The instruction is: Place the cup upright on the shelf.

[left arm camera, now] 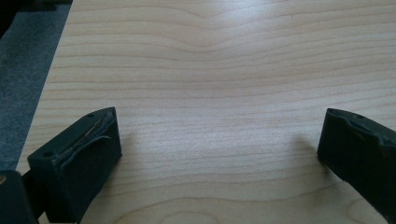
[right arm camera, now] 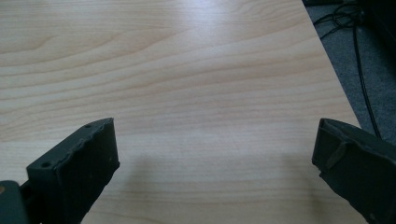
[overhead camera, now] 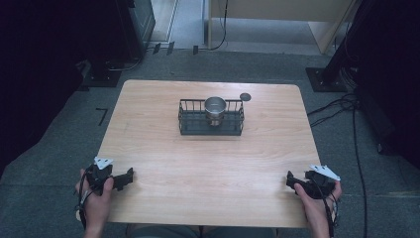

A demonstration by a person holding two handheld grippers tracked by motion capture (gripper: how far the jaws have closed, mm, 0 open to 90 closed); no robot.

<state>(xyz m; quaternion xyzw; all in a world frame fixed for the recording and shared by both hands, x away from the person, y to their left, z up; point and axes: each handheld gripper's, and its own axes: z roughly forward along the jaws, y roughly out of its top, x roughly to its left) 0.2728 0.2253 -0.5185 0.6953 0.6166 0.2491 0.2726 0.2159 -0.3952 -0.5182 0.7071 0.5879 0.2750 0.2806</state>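
The cup (overhead camera: pixel 215 105) stands upright inside the wire basket (overhead camera: pixel 187 115) at the table's (overhead camera: pixel 198 173) far centre; a small dark disc (overhead camera: pixel 244 96) lies just beside the basket's far-right corner; the left gripper (overhead camera: pixel 126 177) sees the cup toward one o'clock, the right gripper (overhead camera: pixel 291 179) toward eleven; both rest at the near corners, jaws spread wide, holding nothing; the basket's long axis runs nine to three; neither hand looks clearly nearer.

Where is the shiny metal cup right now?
In the high view, the metal cup stands inside the black wire basket at the far middle of the table, near a small dark disc.
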